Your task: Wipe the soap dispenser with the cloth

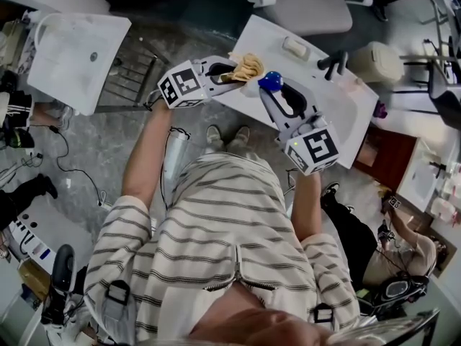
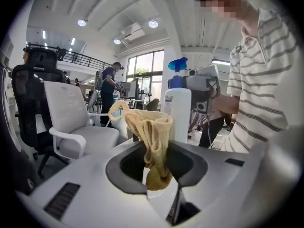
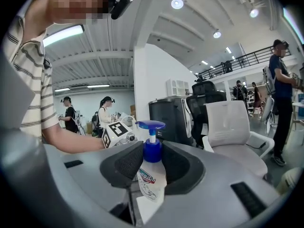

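Arms in a striped shirt (image 1: 216, 229) reach forward, each hand carrying tongs. Left tongs (image 1: 232, 74) are pinched shut on a yellow cloth (image 1: 247, 67), which hangs between the tips and bunches up above them. Right tongs (image 1: 271, 94) clamp the white body of the soap dispenser (image 1: 269, 82), which is upright with its blue pump standing above the jaws. Cloth and dispenser are just beside each other at pump height; whether they touch I cannot tell. Both are held above a white bench (image 1: 346, 107) carrying a black tap (image 1: 333, 63). Beyond it stands a pale office chair (image 1: 310, 6).
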